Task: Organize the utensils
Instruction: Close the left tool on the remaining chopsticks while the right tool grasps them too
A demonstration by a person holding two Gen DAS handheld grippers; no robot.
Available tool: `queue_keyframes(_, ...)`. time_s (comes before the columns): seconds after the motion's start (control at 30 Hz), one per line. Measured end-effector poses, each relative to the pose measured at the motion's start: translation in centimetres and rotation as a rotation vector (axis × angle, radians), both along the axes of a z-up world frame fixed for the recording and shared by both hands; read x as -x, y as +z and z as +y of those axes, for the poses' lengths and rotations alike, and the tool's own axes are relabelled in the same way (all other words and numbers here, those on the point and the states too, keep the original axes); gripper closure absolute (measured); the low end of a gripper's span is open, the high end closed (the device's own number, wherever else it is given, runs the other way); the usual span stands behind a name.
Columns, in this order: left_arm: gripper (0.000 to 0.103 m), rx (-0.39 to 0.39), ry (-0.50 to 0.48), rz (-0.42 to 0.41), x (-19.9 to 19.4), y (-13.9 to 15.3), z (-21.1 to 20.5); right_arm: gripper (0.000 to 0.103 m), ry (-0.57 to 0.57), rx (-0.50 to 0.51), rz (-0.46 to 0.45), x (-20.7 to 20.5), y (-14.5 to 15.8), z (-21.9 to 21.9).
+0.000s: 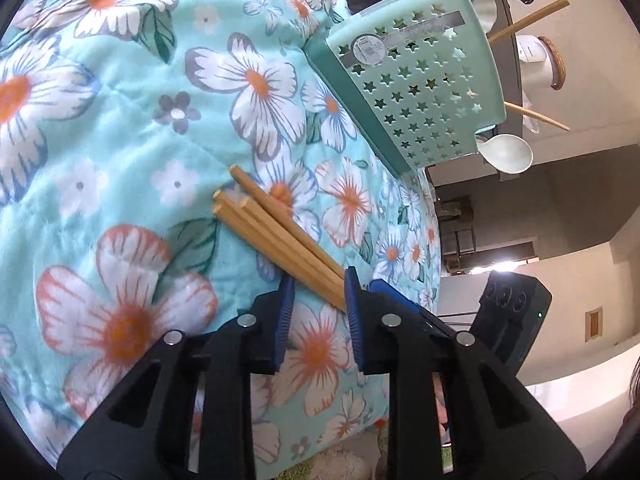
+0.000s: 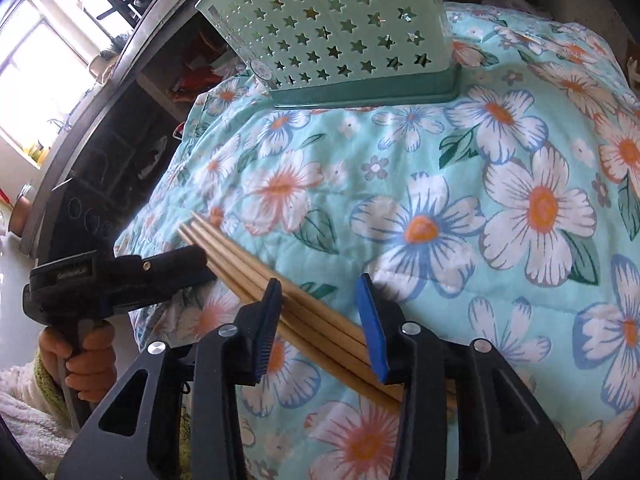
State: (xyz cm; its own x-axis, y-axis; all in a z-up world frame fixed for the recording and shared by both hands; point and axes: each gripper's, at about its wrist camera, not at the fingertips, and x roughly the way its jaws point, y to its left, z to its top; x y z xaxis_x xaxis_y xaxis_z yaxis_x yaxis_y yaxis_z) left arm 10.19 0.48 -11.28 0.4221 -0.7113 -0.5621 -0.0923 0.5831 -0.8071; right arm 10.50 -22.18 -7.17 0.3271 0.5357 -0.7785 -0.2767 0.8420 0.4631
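**Ann:** Blue pads up close. The left gripper (image 1: pixel 320 284) has its fingers drawn in on the chopsticks (image 1: pixel 272 228), with a pad touching each side of the bundle near its thin end. That's a grip.

**Ben:** And the right gripper (image 2: pixel 320 312)?

**Ann:** Its fingers are wider apart. The same bundle runs slantwise across the gap and meets both pads, with bare cloth showing between them. I can't tell whether those pads are squeezing or only touching.

**Ben:** So both are on 1 bundle. What's underneath?

**Ann:** The biggest thing in shot, a quilt (image 1: pixel 120 140), turquoise with white and orange flowers, puffy and creased. It fills most of both views.

**Ben:** Next down in size?

**Ann:** The mint basket (image 1: pixel 420 80), which has star-shaped holes and a darker teal base. It stands on the quilt's far side, well apart from both grippers.

**Ben:** Back to the bundle, then.

**Ann:** I count 4 square butt ends in the left view, packed side by side just over the quilt. The right gripper has the thicker stretch, and the left gripper sits just beside it toward the tips.

**Ben:** Anything in the basket?

**Ann:** 2 loose sticks (image 1: pixel 528 20) poke out of the top, and a pale spoon (image 1: pixel 510 152) has its bowl sticking out at the rim.

**Ben:** And the person?

**Ann:** Only a hand (image 2: pixel 86 356), wrapped around the left gripper's handle.
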Motion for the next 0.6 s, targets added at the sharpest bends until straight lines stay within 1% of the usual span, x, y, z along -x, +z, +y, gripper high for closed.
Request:
queue_keyframes(0.03, 0.087, -0.025, -0.004, -0.006, -0.3, 0.3, -0.2, 0.08, -0.009, -0.026, 0.014, 0.2, -0.1, -0.3)
queue_keyframes(0.07, 0.088, -0.055, -0.013, -0.013, -0.7, 0.6, -0.5, 0.082, -0.02, -0.055, 0.028, 0.4, -0.1, -0.6)
queue_keyframes(0.13, 0.089, -0.111, -0.031, -0.033, -1.2, 1.2, -1.1, 0.089, -0.039, -0.106, 0.046, 1.1, -0.3, -0.9)
queue_keyframes(0.2, 0.089, -0.164, -0.052, -0.059, -1.7, 1.8, -1.6, 0.093, -0.053, -0.15, 0.063, 1.7, -0.5, -1.0)
queue_keyframes(0.3, 0.091, -0.214, -0.085, -0.102, -2.3, 2.7, -2.6, 0.098, -0.056, -0.227, 0.103, 2.4, -0.7, -0.8)
queue_keyframes(0.4, 0.094, -0.279, -0.131, -0.153, -2.6, 3.9, -3.7, 0.1, -0.043, -0.307, 0.149, 2.5, -1.0, 0.4)
queue_keyframes(0.47, 0.094, -0.333, -0.169, -0.171, -3.2, 4.3, -4.6, 0.1, -0.032, -0.336, 0.163, 2.6, -1.0, 1.1)
queue_keyframes(0.6, 0.095, -0.468, -0.21, -0.185, -3.8, 4.5, -5.6, 0.1, -0.064, -0.311, 0.151, 2.3, -0.8, 1.5)
